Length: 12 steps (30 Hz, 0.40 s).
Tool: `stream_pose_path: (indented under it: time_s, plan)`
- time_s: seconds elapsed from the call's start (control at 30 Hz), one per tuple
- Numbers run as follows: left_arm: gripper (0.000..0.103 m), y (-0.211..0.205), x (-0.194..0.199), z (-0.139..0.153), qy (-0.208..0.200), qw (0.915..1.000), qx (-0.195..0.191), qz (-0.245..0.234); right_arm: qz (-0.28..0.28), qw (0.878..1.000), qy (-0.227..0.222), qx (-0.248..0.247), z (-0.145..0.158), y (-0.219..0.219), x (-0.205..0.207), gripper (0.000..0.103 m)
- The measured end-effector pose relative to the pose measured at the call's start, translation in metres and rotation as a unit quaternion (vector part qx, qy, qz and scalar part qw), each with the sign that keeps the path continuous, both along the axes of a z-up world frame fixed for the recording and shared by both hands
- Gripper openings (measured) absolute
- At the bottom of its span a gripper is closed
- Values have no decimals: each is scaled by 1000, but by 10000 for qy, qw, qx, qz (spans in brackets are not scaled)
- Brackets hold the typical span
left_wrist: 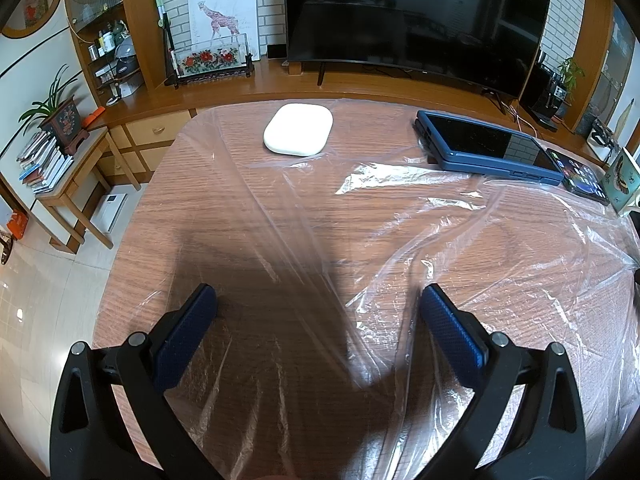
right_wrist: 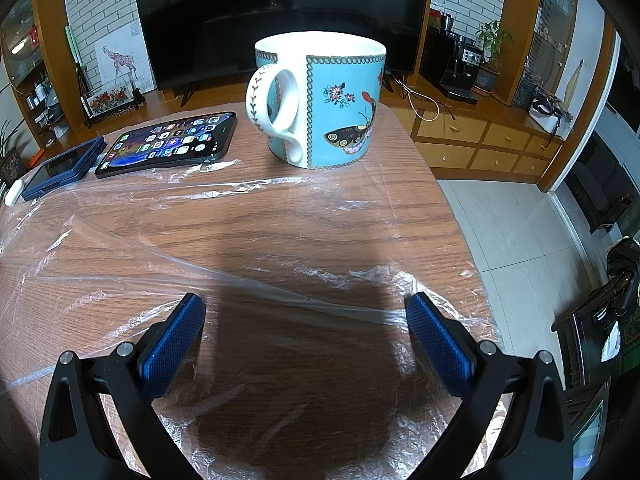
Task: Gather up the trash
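A large sheet of clear plastic film (left_wrist: 460,240) lies crumpled and spread over the wooden table (left_wrist: 208,208). In the right wrist view the same plastic film (right_wrist: 240,272) covers the near half of the table (right_wrist: 360,216). My left gripper (left_wrist: 318,300) hovers open just above the film, nothing between its blue pads. My right gripper (right_wrist: 306,308) is open too, low over the film near the table's right edge, holding nothing.
A white oval case (left_wrist: 298,129), a blue-cased tablet (left_wrist: 488,148) and a lit phone (right_wrist: 170,145) lie at the far side. A turquoise butterfly mug (right_wrist: 320,100) stands ahead of the right gripper. Behind stand a TV (left_wrist: 416,16) and wooden cabinets. Tiled floor (right_wrist: 520,224) lies beyond the right edge.
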<state>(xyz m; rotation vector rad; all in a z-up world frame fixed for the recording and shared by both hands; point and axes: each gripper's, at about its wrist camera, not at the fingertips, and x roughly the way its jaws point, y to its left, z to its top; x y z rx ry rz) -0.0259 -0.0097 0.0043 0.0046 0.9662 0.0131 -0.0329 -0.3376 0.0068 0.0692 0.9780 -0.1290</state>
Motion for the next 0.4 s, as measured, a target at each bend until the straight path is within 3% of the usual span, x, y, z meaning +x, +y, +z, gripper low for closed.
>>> stream_pose_path:
  time_s: [0.4]
  plan:
    - [102,0,-1,-1,0,10000,-3,4,0,10000,-1,0,0,0,0,99]
